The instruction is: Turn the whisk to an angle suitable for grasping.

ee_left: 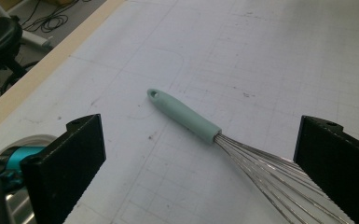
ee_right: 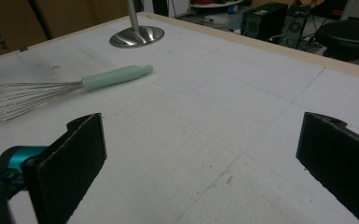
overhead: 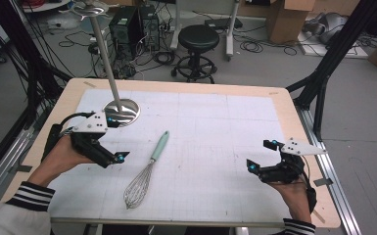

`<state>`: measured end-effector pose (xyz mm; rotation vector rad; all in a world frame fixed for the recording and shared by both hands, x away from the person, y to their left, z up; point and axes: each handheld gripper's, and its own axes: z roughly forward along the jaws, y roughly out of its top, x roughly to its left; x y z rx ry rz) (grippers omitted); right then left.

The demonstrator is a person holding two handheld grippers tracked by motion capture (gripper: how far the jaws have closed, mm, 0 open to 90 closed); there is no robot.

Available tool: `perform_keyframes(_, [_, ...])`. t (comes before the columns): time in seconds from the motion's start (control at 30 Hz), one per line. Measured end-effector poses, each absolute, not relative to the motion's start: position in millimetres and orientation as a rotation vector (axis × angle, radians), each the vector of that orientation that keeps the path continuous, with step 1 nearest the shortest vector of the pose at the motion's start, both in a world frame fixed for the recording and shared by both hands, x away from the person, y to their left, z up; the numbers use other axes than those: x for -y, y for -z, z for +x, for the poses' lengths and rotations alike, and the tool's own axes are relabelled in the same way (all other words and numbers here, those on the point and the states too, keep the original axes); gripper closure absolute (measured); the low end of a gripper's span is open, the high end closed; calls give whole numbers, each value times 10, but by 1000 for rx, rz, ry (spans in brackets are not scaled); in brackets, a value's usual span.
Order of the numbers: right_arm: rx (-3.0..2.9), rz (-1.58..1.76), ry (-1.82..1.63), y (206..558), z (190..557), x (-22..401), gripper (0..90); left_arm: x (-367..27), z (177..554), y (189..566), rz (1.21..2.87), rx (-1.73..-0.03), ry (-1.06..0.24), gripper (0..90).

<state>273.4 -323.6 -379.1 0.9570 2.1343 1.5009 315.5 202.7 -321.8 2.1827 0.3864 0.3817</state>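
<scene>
Where it lies flat left of the white gridded mat's (overhead: 215, 127) centre, the mint-handled steel wire whisk (overhead: 147, 171) may roll or skid if pinched on its springy wires. Left gripper (overhead: 111, 157) hovers just beside it, released and empty; right gripper (overhead: 259, 157), near the right edge, likewise released. Metal stand with round base (overhead: 121, 111), far-left corner, risks a knock.

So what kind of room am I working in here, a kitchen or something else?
Likely a lab or workshop, not a kitchen: computer towers and loose cables on the floor, cardboard boxes at the back, and a gridded white mat on the table. The whisk is the sole kitchen item.
</scene>
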Motion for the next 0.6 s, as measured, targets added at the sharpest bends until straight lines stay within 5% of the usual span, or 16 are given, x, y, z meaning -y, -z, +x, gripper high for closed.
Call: perform_keyframes(0.6, [-2142, 957, -1504, 3795, 2731, 3232, 5, -1687, 3314, 3321, 2283, -302, -316, 203])
